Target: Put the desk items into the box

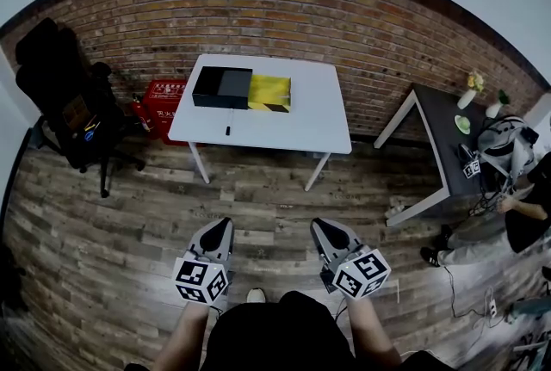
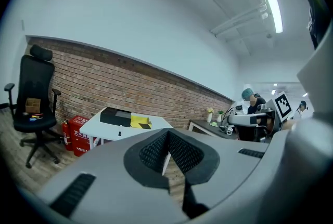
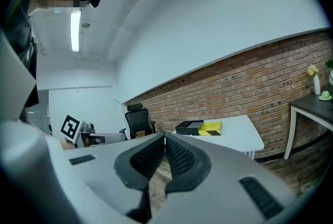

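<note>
Only lettering in view: white Chinese chars on the front of the red box [image 1: 164,96] on the floor next to the white bench [image 1: 284,132], approx. "灭火" at the start, rest too small to read for sure. Left gripper [image 1: 225,225] & right gripper [image 1: 318,226] each carry a marker cube [image 1: 201,281] w/ black-and-white square code patterns, no letters or nos.

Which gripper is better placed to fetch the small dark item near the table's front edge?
Left, marginally. The left gripper and right gripper are shut, empty, short of the table; the small dark item lies straight ahead of the left one.
</note>
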Available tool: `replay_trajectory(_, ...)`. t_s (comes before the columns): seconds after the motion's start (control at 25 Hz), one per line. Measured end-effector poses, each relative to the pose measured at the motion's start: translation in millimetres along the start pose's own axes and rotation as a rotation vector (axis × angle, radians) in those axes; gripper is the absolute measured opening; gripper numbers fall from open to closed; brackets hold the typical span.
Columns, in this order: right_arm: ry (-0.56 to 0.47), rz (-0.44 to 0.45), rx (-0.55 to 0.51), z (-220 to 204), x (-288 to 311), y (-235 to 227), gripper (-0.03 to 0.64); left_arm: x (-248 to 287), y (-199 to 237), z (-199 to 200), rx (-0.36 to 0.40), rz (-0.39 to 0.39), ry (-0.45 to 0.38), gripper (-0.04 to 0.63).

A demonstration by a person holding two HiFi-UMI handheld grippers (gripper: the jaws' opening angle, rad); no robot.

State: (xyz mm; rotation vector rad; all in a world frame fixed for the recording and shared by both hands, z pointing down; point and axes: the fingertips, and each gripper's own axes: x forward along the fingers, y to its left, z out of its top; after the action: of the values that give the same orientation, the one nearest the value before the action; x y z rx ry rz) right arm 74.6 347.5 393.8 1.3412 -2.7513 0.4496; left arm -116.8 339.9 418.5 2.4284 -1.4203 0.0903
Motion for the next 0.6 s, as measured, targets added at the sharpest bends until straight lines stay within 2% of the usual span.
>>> replay_trajectory(0.6, -0.003, 0.014, 0.023, -3.9, 16.9, -1.8, 0.021, 5.1, 11.5, -3.9, 0.014, -0.007, 0.030, 0.012)
